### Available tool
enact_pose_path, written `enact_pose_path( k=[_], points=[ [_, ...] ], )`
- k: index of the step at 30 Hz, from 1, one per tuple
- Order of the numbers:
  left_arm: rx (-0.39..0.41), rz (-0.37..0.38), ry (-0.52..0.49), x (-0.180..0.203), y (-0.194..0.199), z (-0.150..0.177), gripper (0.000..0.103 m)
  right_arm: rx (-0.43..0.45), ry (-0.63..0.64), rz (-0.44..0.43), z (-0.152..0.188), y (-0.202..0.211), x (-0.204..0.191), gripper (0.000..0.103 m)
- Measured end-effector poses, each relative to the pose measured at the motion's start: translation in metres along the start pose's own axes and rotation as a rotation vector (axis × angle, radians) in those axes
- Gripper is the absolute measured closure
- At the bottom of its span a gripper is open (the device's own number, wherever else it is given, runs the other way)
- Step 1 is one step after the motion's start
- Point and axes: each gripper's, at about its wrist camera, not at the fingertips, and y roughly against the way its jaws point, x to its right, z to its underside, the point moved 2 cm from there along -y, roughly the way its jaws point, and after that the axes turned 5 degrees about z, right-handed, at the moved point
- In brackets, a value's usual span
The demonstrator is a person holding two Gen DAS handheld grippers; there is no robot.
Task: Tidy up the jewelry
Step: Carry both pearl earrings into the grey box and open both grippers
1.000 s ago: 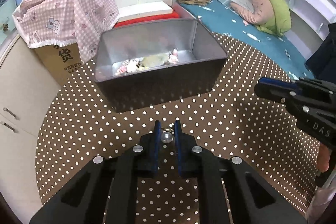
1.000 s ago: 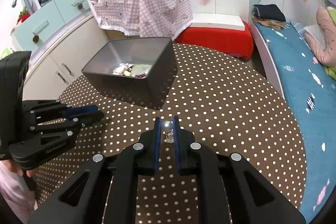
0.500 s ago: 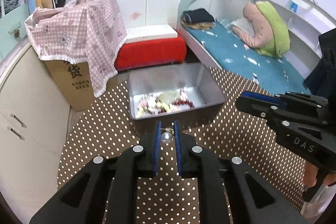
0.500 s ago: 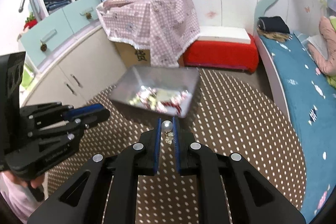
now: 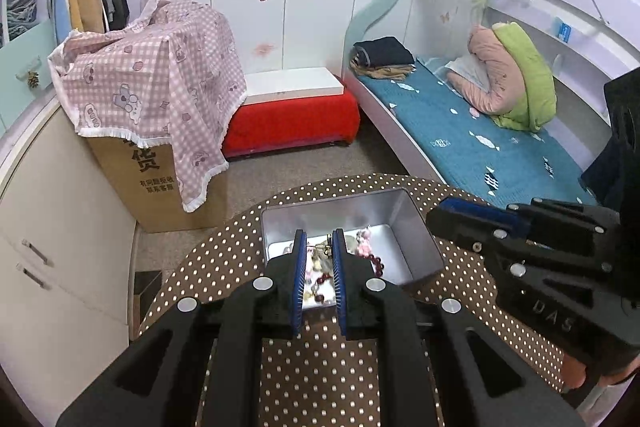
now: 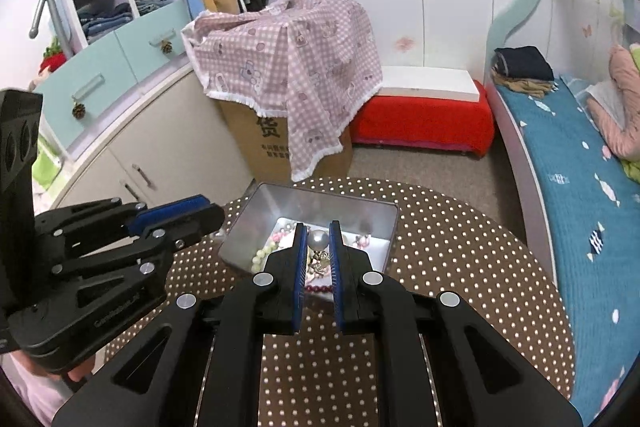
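Observation:
A silver metal tin [image 5: 416,227] [image 6: 384,223] holds mixed jewelry on the brown polka-dot table [image 5: 328,379]. My left gripper [image 5: 319,255] hovers above the tin; a small gold earring piece [image 5: 320,248] sits between its fingertips, and the pearl no longer shows. My right gripper [image 6: 319,247] is shut on a pearl earring [image 6: 319,239] with a metal charm hanging below, held above the tin. Each gripper also shows in the other's view: the right one [image 5: 452,215], the left one [image 6: 200,213].
Red beads [image 5: 376,263] and pale green beads [image 6: 262,253] lie in the tin. Beyond the table's far edge are a cardboard box under a pink checked cloth [image 5: 156,87], a red bench [image 5: 292,115] and a bed [image 5: 480,147]. Cabinets [image 6: 120,163] stand at the left.
Both grippers have risen and moved over the tin, now looking down into it. The pearl seen in the left gripper earlier no longer shows there. The right gripper still holds its pearl earring.

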Motion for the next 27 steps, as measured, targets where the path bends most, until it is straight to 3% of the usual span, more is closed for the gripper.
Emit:
enact_pose_path(
  k=[10,11,12,13,14,15,18,21,27],
  points=[
    [-0.049,0.019,0.019,-0.014,-0.038,-0.013,0.090,-0.061,0.002,0.002,-0.008,-0.037,0.003,0.087],
    [-0.063,0.006,0.032,-0.017,-0.043,-0.012,0.088,-0.076,0.003,0.008,-0.008,-0.040,0.004,0.075],
    [-0.075,0.000,0.041,-0.019,-0.045,-0.012,0.077,-0.081,0.001,0.021,-0.006,-0.042,0.006,0.063],
    [-0.083,-0.012,0.066,-0.023,-0.049,-0.011,0.069,-0.075,-0.009,0.072,-0.005,-0.043,0.010,0.041],
    [-0.089,-0.008,0.087,-0.028,-0.051,-0.010,0.064,-0.060,-0.018,0.107,-0.003,-0.042,0.015,0.031],
    [-0.094,0.001,0.096,-0.031,-0.052,-0.010,0.057,-0.046,-0.030,0.105,-0.002,-0.041,0.020,0.031],
    [-0.101,-0.011,0.092,-0.034,-0.052,-0.006,0.056,-0.061,-0.088,0.090,-0.001,-0.041,0.033,0.031],
    [-0.106,-0.017,0.091,-0.034,-0.049,0.000,0.048,-0.052,-0.101,0.121,0.003,-0.035,0.039,0.031],
    [-0.106,-0.013,0.088,-0.021,-0.027,0.016,0.048,-0.027,-0.117,0.206,0.020,-0.007,0.043,0.025]
  ],
)
